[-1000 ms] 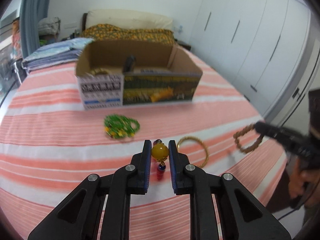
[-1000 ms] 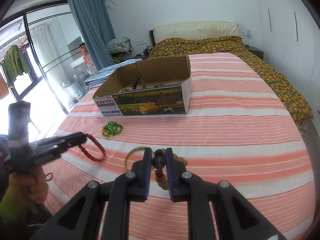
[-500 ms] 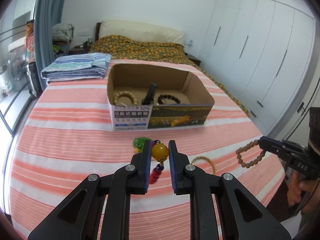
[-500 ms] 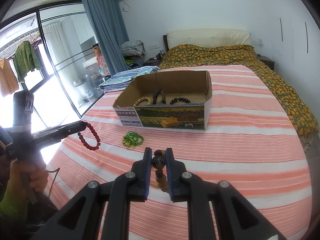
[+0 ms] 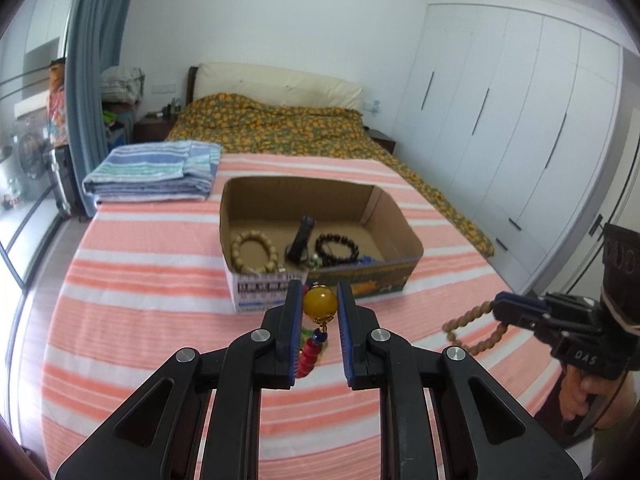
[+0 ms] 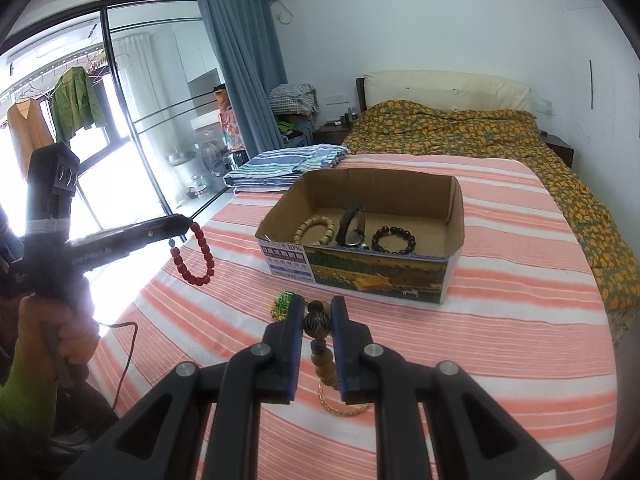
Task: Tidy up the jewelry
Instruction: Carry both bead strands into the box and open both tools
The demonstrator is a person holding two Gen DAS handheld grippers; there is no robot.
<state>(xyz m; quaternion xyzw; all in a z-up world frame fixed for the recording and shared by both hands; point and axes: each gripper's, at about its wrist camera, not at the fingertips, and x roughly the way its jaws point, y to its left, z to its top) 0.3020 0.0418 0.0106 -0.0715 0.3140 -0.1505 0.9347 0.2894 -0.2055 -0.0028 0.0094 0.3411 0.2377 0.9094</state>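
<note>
Two grippers are up over my striped bed [image 5: 160,300], box [image 6: 454,216] at twelve o'clock: left gripper [image 5: 319,304] clamps the red bracelet [image 6: 194,254], right gripper [image 6: 317,320] pinches the wooden bracelet [image 5: 474,330].

You had one cardboard box [image 6: 404,276] on the bed [image 6: 520,320], with three pieces inside: two bead bracelets [image 6: 314,231] and one watch [image 6: 351,224]. Two more bead bracelets hung from your two claws [image 5: 319,307], one each. One gold bangle [image 6: 340,406] and one green bead bunch [image 6: 283,303] lay loose.
</note>
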